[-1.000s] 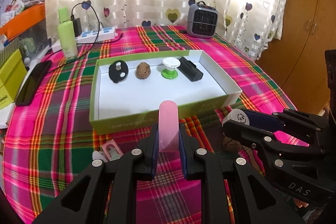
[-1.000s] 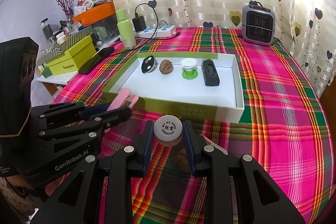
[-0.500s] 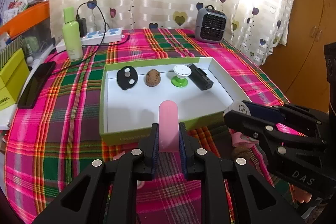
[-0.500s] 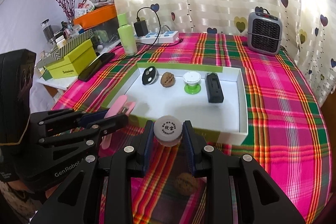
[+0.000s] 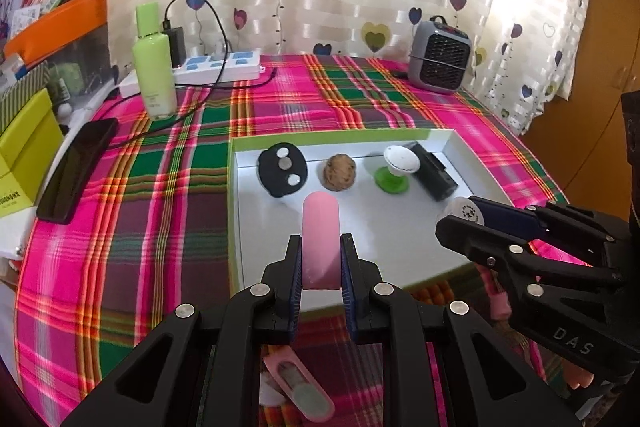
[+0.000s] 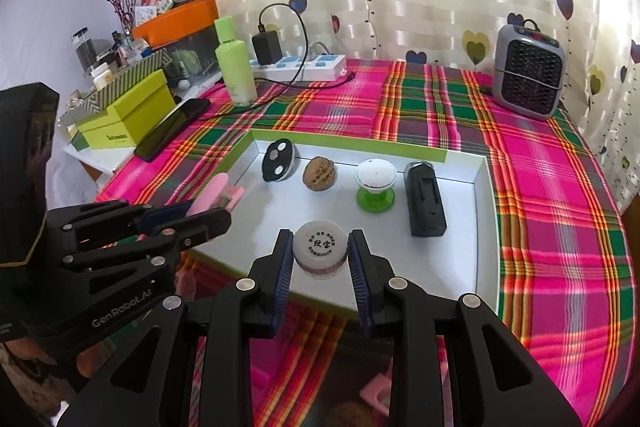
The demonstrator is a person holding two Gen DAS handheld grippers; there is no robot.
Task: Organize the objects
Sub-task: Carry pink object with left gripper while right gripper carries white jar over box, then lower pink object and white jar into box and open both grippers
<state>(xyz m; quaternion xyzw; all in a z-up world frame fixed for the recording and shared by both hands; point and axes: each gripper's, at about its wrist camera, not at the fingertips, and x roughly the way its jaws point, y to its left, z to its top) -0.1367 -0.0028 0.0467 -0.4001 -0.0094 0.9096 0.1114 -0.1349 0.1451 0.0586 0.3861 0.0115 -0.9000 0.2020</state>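
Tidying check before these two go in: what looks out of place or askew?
In the tray, the black fob, walnut, green-footed knob and black case stand in a neat row. The oddities are outside it: a pink nail file and a second walnut lie on the cloth.

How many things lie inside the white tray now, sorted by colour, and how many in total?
In the white tray, held items not counted:
Black: 2, the round black piece and the black box
Brown: 1, the walnut
White and green: 1, the small stand
Total: 4
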